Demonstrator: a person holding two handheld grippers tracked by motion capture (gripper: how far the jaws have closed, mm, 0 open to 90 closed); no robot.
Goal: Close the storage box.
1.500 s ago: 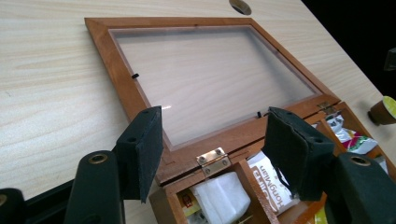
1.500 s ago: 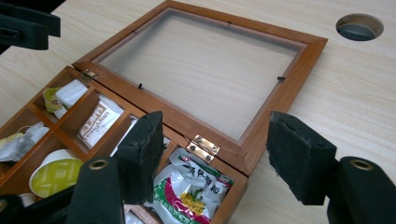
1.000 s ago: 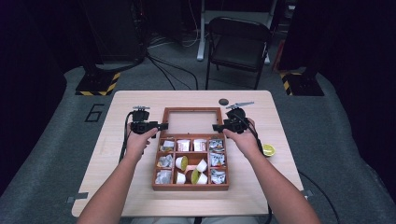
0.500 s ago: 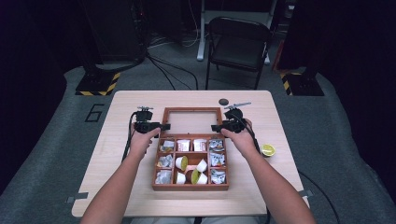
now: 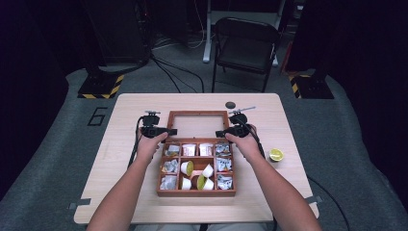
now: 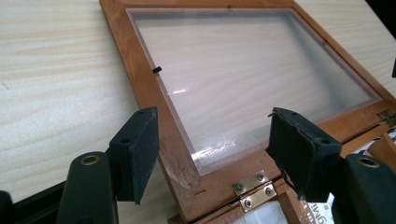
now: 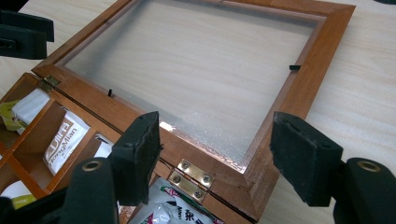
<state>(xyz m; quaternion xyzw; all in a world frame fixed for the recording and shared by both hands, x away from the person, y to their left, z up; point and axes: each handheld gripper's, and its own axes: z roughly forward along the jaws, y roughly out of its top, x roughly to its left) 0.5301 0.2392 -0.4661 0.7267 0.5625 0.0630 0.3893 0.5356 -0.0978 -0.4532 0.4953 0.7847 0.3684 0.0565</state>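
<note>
While the wooden box (image 5: 196, 169) sits near the middle of the table (image 5: 120, 183), toward the front edge, its glass-paned lid (image 5: 197, 123) lies folded back flat on the table toward the far edge, joined to the box by brass hinges (image 7: 191, 178). Your left gripper (image 5: 168, 131) is at the lid's near left corner; its jaws have just been opening and now stand moderately apart, straddling that corner of the frame without the pads (image 6: 140, 154) pressing on it. Your right gripper (image 5: 220, 133) is at the lid's near right corner; its jaws have likewise just been opening and stand apart over the frame corner, gripping nothing. The box compartments hold tea sachets (image 7: 63, 138) and small capsules (image 5: 186, 168). A lime half (image 5: 276, 154) lies near the table's right edge.
</note>
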